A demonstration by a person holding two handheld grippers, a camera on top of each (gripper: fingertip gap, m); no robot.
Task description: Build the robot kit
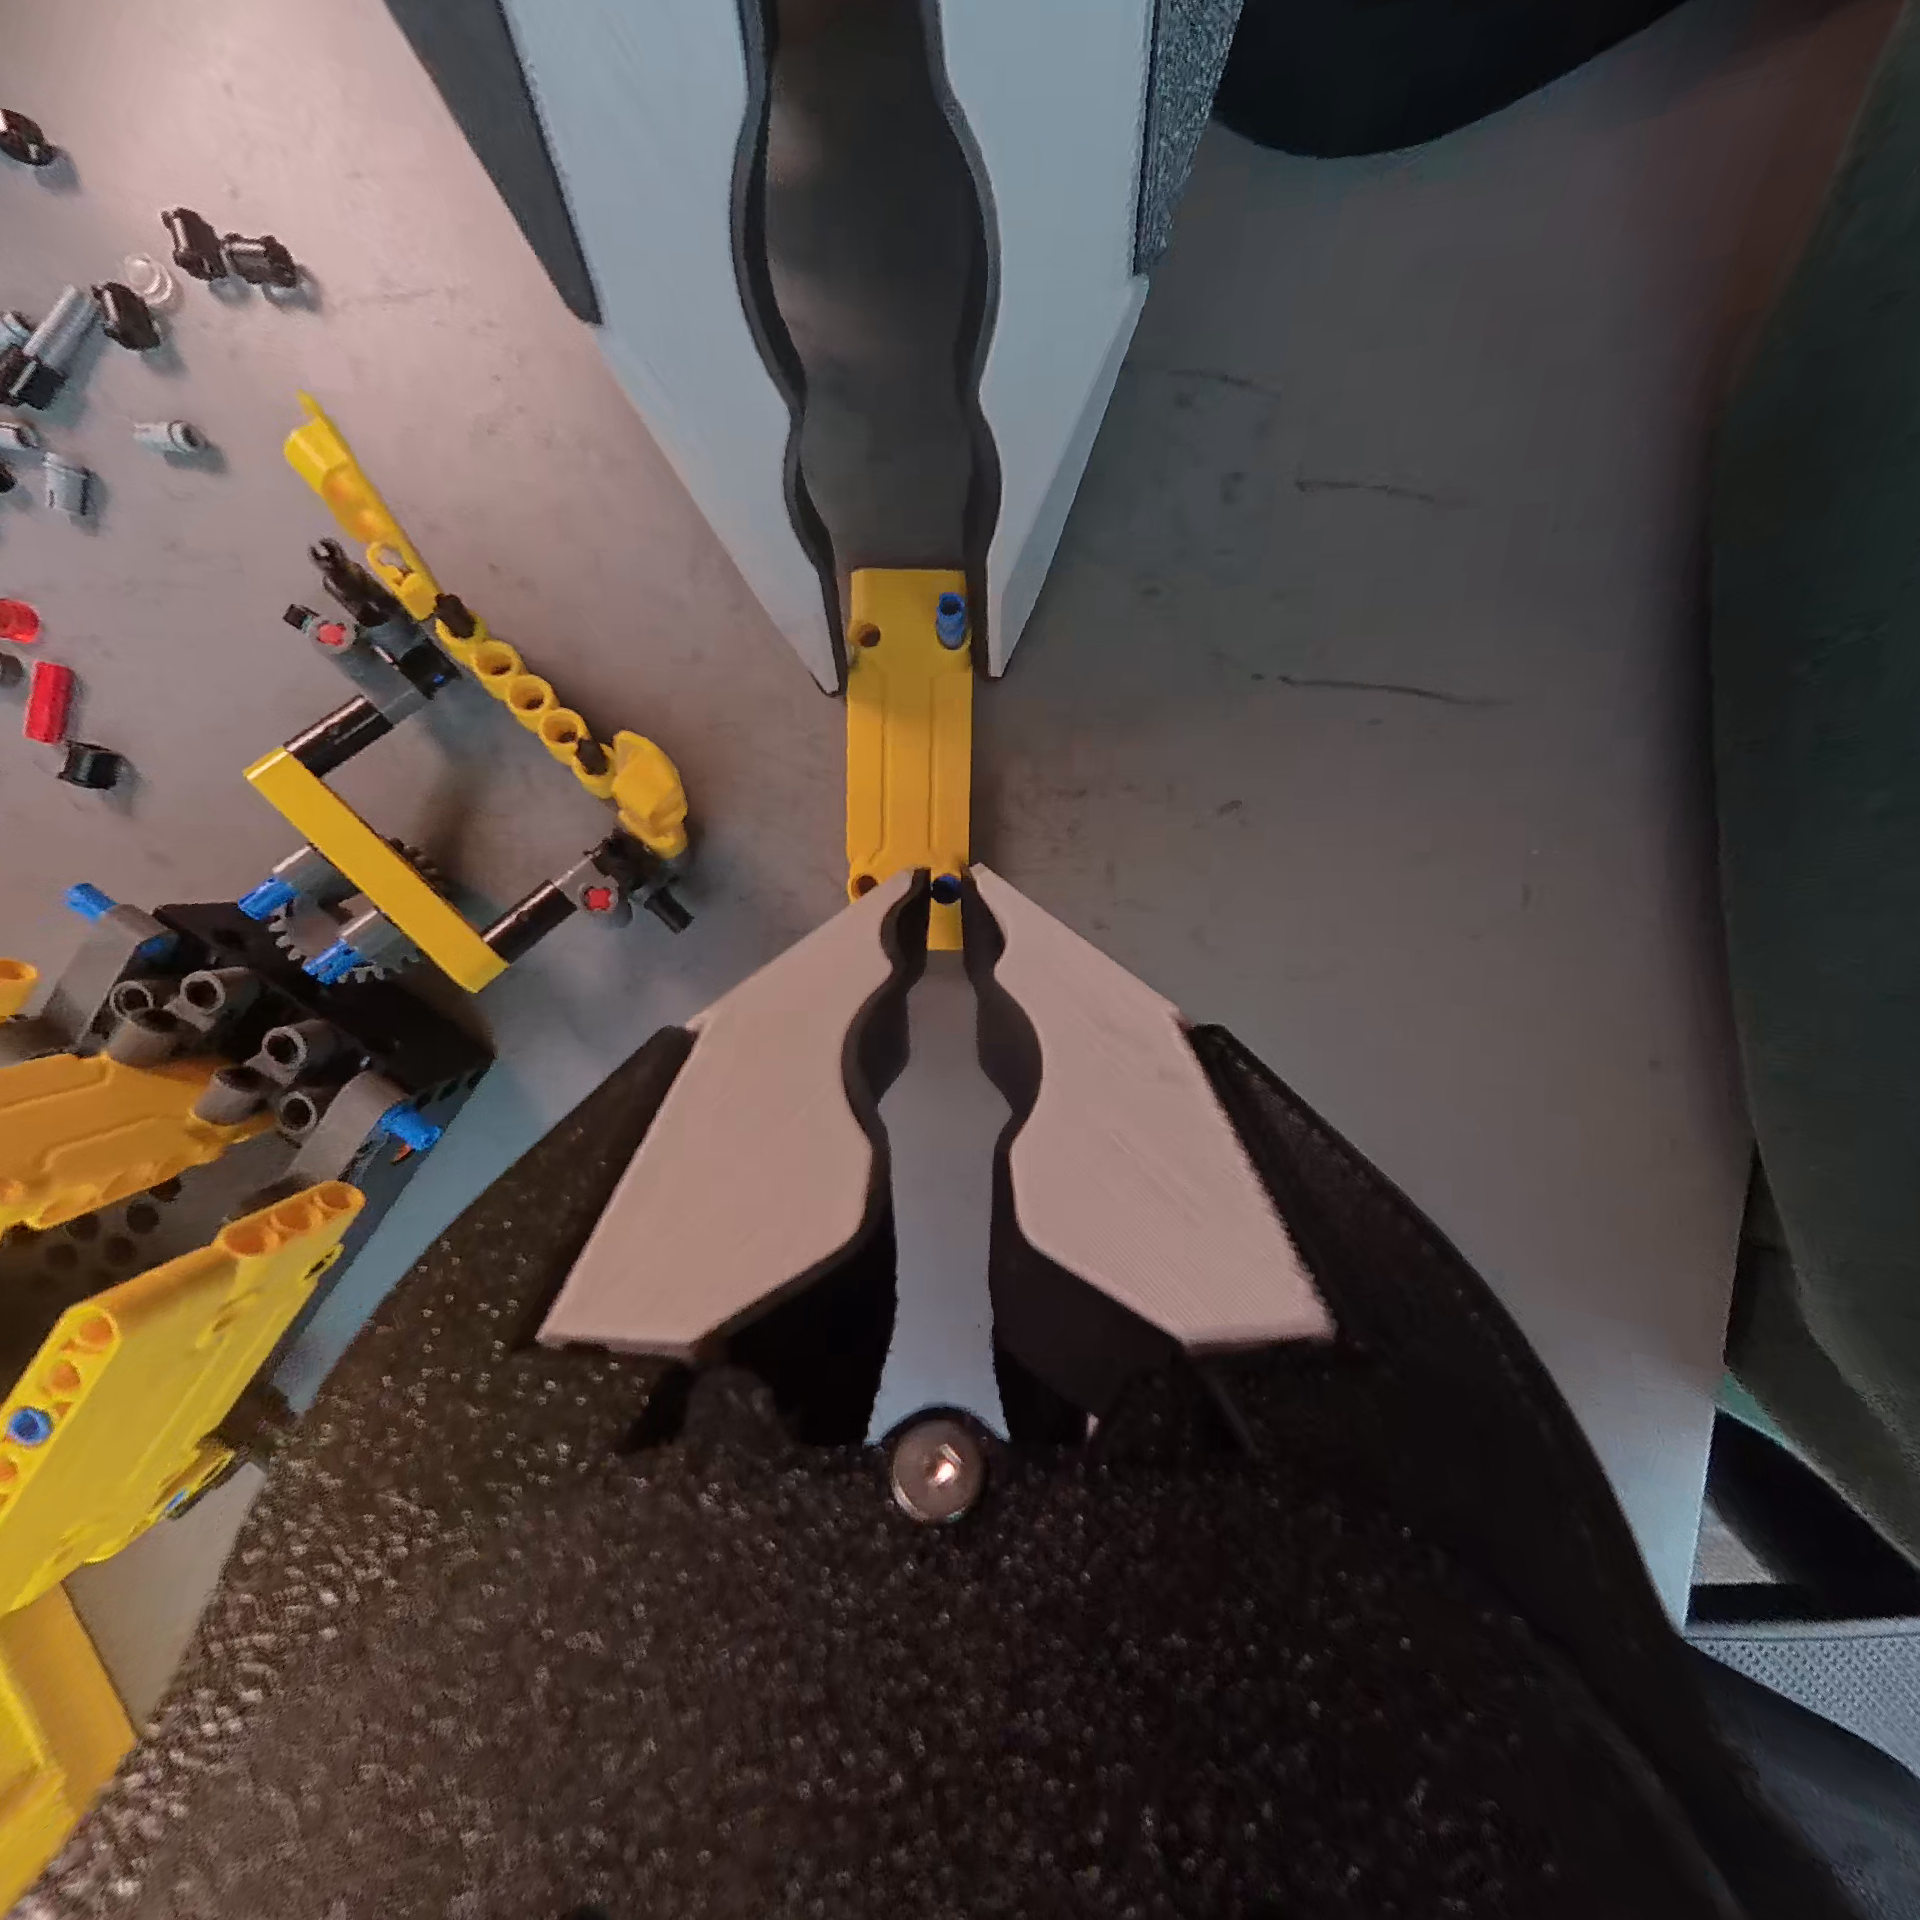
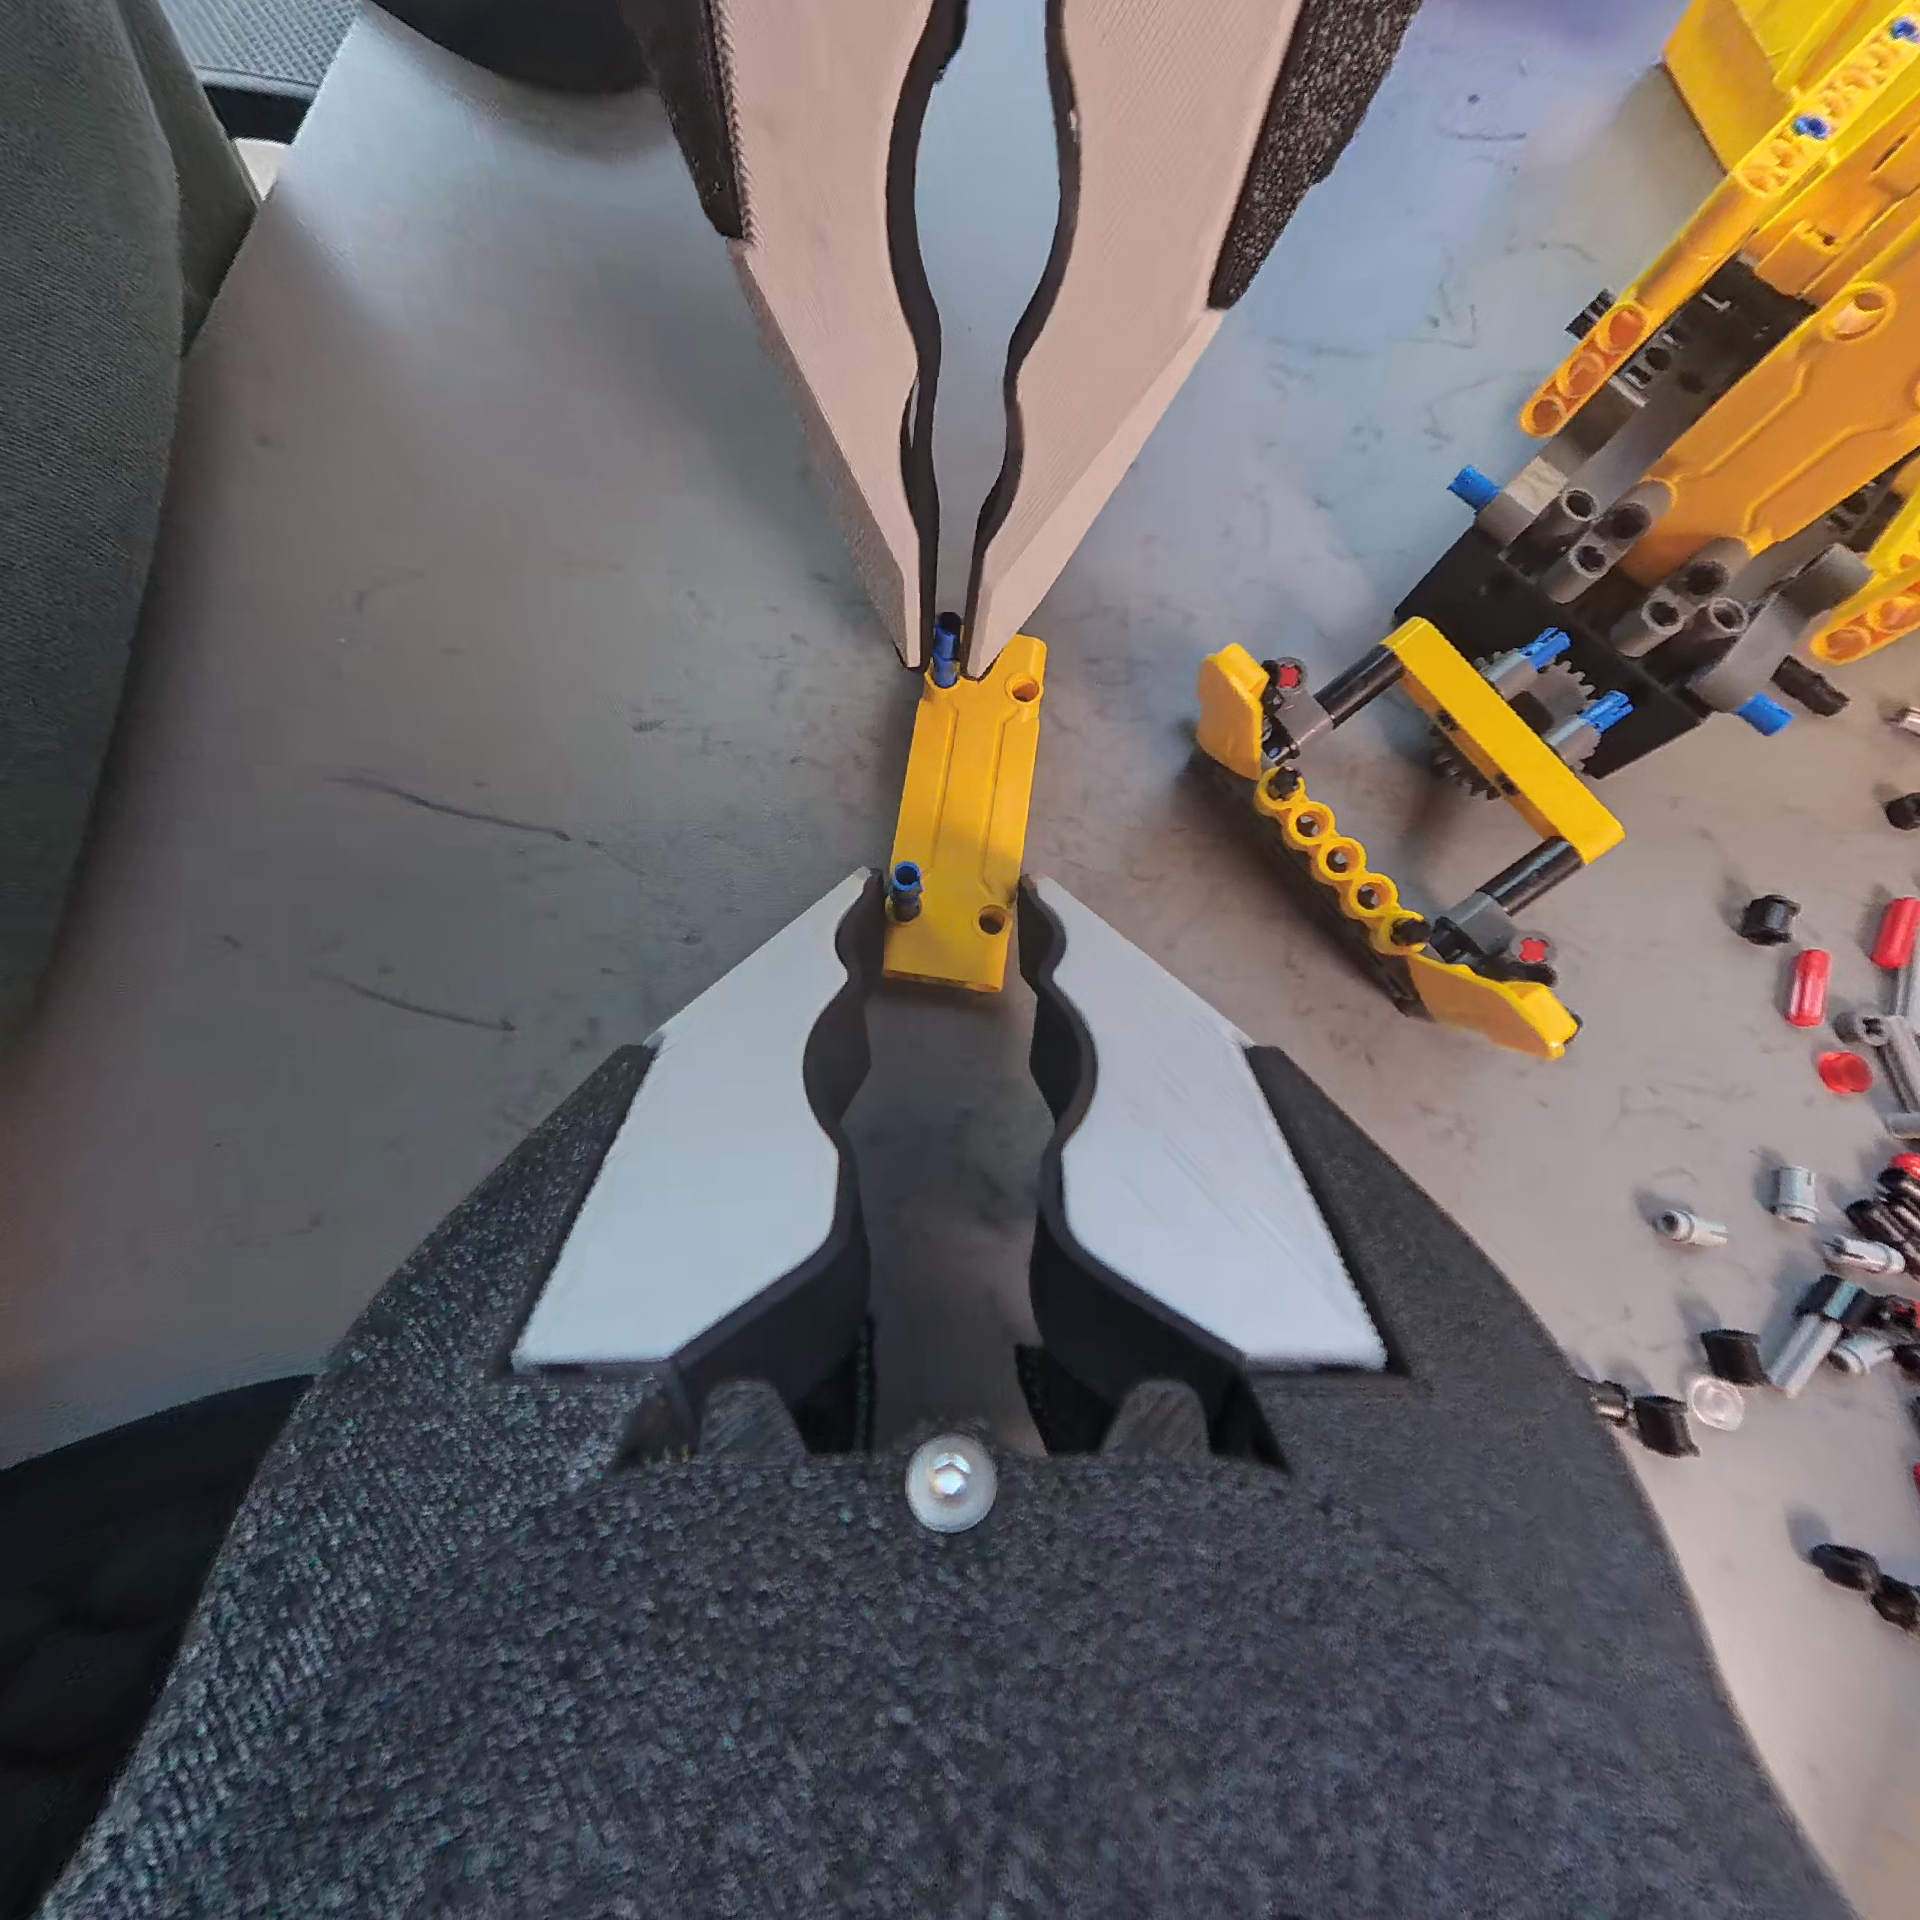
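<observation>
Left wrist view: the left gripper pinches a blue pin at the near end of a yellow panel on the grey worktop.

Right wrist view: the right gripper clasps the panel's near end between moderately spread fingers; a yellow model stands to the right.

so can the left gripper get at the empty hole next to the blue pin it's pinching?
Probably not as things stand: the left gripper is shut on a blue pin in the yellow panel. The hole itself lies uncovered beside it.
</observation>
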